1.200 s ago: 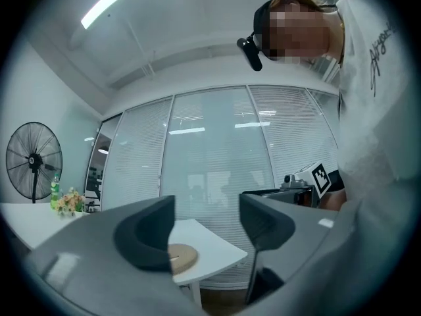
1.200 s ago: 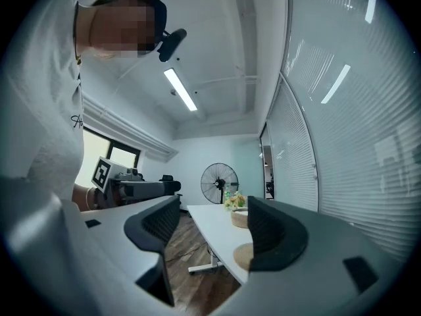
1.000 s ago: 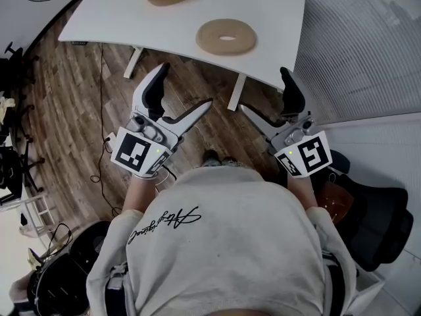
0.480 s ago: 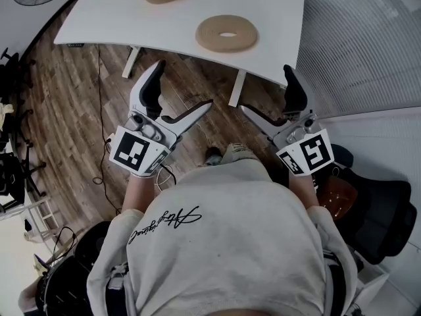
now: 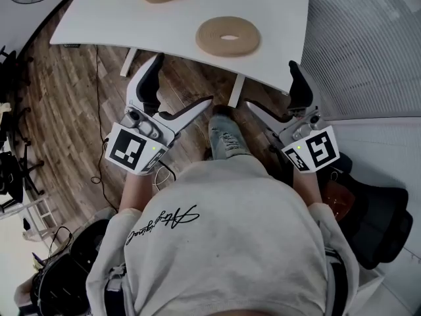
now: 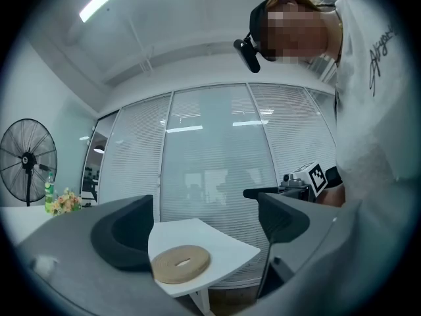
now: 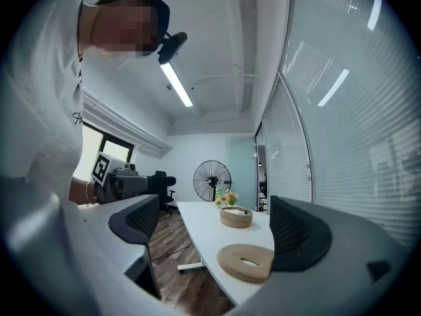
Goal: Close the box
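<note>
Stepping nearer the worktop (image 5: 131, 18), the person (image 5: 223, 242) is holding left claw (image 5: 183, 83) and right claw (image 5: 271, 87) open, empty, short of the lid (image 5: 247, 39).

White table (image 5: 118, 18) on wood floor (image 5: 59, 110), fan (image 7: 212, 178) beyond.

Bright ceiling light, fisheye-warped edges

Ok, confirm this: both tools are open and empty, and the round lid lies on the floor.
One point is wrong: the head view shows the round lid on the white table, not the floor. The left tool and right tool are open and empty.
</note>
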The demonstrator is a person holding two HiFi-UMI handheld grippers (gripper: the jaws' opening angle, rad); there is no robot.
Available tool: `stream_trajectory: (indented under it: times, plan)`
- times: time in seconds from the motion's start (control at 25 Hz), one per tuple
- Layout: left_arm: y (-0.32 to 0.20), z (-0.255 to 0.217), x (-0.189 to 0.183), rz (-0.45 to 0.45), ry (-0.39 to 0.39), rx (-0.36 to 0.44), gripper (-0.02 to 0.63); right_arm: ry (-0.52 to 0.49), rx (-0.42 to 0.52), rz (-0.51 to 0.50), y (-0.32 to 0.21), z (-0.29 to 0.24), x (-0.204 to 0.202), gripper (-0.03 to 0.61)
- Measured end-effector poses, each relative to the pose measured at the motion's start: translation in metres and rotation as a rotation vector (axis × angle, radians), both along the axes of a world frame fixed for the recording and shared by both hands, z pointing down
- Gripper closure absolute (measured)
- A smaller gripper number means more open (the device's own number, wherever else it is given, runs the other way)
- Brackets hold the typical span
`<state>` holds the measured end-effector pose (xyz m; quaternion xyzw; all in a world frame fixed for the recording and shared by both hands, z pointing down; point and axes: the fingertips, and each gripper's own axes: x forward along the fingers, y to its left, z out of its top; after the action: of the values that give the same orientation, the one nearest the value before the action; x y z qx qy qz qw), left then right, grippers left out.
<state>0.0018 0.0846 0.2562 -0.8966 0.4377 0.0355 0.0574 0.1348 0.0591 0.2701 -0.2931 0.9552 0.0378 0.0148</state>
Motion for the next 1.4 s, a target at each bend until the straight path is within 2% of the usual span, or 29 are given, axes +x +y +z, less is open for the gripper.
stream_trajectory:
  times: [0.28, 0.88, 1.12, 1.4]
  plan:
    - [-0.050, 0.001, -0.008, -0.012, -0.014, 0.016, 0.135, -0.010, 0.009, -0.023, -0.061, 0.006, -0.008, 0.067]
    - [-0.215, -0.015, -0.019, -0.048, -0.018, 0.059, 0.135, -0.026, 0.043, -0.086, -0.228, -0.011, -0.021, 0.069]
    - [-0.249, -0.013, -0.015, -0.034, -0.029, 0.035, 0.135, -0.020, 0.043, -0.125, -0.257, -0.012, -0.024, 0.067]
    - [-0.254, -0.008, -0.027, 0.027, 0.037, -0.008, 0.135, -0.013, 0.016, -0.130, -0.258, -0.005, -0.033, 0.061]
